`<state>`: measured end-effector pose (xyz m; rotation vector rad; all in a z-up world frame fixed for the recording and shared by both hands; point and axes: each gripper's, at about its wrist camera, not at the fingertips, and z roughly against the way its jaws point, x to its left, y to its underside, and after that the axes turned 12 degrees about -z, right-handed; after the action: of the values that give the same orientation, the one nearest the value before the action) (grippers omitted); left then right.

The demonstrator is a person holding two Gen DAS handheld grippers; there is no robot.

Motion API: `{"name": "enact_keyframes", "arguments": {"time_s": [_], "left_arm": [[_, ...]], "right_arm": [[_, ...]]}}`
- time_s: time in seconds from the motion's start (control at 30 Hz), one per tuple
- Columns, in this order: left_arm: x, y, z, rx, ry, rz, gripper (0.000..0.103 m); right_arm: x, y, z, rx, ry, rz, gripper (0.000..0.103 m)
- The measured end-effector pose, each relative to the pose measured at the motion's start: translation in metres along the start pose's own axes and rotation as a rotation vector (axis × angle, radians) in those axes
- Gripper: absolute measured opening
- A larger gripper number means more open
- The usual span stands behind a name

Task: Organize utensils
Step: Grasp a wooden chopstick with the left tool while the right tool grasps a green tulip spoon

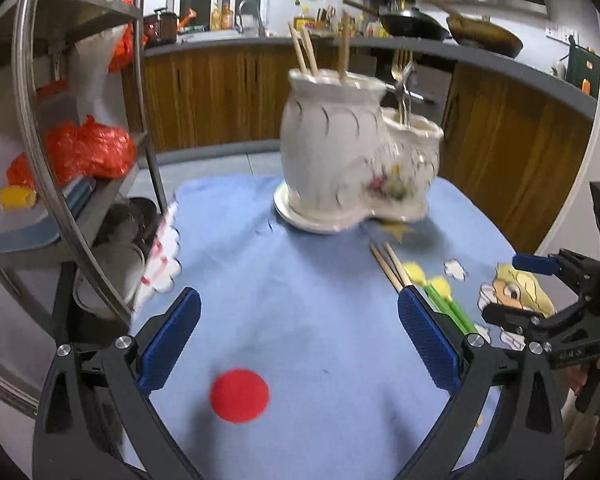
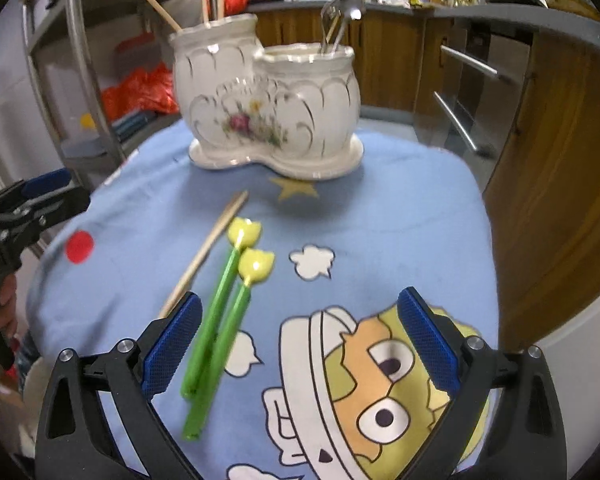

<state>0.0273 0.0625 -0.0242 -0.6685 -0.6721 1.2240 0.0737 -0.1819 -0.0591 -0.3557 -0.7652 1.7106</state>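
Both tools spread wide, empty: left tool, right tool. Chopsticks and two green spoons flat on blue worktop, holder at twelve o'clock.

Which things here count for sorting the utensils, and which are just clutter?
For the job:
- ceramic holder, chopsticks and metal cutlery already in it
- loose chopsticks on the cloth
- two green tulip-topped sticks

Lying about:
- orange bags on the metal rack
- pans on the counter
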Motion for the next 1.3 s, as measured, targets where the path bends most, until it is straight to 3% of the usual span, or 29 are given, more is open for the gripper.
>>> {"name": "enact_keyframes", "arguments": {"time_s": [0.1,0.27,0.43,0.53,0.73,0.83,1.0,1.13,1.2,1.3], "left_arm": [[-0.007,0.003,-0.004,0.014,0.008,-0.01,0.097],[-0.018,0.007,-0.009,0.03,0.014,-0.034,0.097],[-0.026,0.01,-0.011,0.035,0.023,-0.055,0.097],[-0.029,0.009,-0.01,0.034,0.034,-0.063,0.097],[-0.036,0.005,-0.011,0.028,0.046,-0.08,0.097],[-0.04,0.002,-0.012,0.033,0.056,-0.094,0.097],[-0.049,0.0,-0.017,0.055,0.095,-0.109,0.096],[-0.06,-0.003,-0.03,0.1,0.162,-0.107,0.076],[-0.067,-0.003,-0.036,0.122,0.187,-0.12,0.057],[-0.075,-0.003,-0.044,0.152,0.207,-0.13,0.042]], "right_arm": [[0.002,0.002,-0.003,0.027,-0.02,-0.02,0.09],[0.01,0.005,-0.01,0.073,-0.027,-0.004,0.057],[0.016,0.006,-0.012,0.116,-0.068,-0.003,0.034],[0.022,0.005,-0.014,0.134,-0.061,0.027,0.027],[0.03,-0.004,-0.026,0.174,-0.024,0.06,0.024],[0.029,-0.005,-0.026,0.178,-0.04,0.061,0.011],[0.017,-0.006,-0.018,0.146,-0.041,0.037,0.01],[0.005,-0.009,-0.013,0.132,-0.042,0.009,0.01],[0.001,-0.008,-0.011,0.125,-0.042,0.002,0.01],[-0.001,-0.007,-0.007,0.116,-0.046,0.007,0.01]]}}
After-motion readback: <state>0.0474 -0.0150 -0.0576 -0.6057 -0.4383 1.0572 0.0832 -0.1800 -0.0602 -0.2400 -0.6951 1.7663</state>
